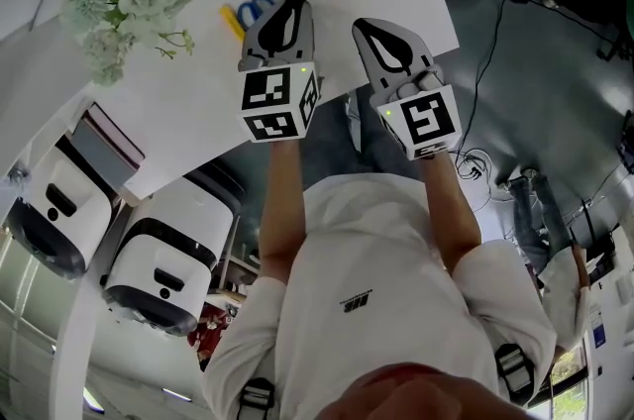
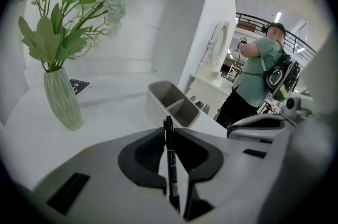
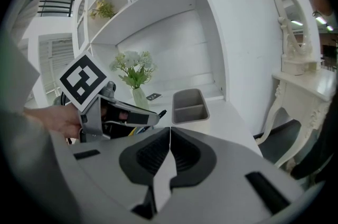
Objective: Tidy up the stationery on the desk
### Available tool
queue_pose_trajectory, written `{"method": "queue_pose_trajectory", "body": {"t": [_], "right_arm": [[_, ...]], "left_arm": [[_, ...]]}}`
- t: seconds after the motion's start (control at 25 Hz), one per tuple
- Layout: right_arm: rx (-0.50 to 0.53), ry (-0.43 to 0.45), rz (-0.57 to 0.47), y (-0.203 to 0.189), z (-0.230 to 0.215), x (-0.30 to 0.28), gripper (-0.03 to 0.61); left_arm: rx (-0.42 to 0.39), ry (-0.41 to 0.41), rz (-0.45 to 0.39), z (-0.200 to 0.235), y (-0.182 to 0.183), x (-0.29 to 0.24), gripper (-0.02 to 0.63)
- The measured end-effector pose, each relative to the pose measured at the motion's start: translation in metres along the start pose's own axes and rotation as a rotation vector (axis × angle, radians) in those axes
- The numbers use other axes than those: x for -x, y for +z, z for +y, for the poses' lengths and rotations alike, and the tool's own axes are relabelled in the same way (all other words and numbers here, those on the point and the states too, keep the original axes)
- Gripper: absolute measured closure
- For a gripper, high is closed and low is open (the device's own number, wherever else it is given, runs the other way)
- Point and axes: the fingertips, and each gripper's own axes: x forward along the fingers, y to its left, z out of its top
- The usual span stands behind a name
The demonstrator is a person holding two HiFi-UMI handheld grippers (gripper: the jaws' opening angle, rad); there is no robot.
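Pen, slim, black, upright, clamped in left hand-held gripper

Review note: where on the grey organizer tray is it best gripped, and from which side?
Likely one thin upright wall of the grey organizer tray, from above, with one jaw inside and one outside. Its open top leaves the rim exposed.
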Motion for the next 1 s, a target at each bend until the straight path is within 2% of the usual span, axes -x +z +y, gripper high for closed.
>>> {"method": "queue_pose_trajectory", "body": {"t": [0.36,1.0], "right_arm": [[-0.015,-0.018,-0.023,0.013,-0.002,0.003,0.581],[-0.002,-0.048,-0.043,0.028,-0.013,0.012,0.581]], "left_arm": [[0.000,-0.040,-0.113,-0.009,0.036,0.013,0.614],[0.001,-0.071,-0.255,-0.021,0.082,0.022,0.614]]}}
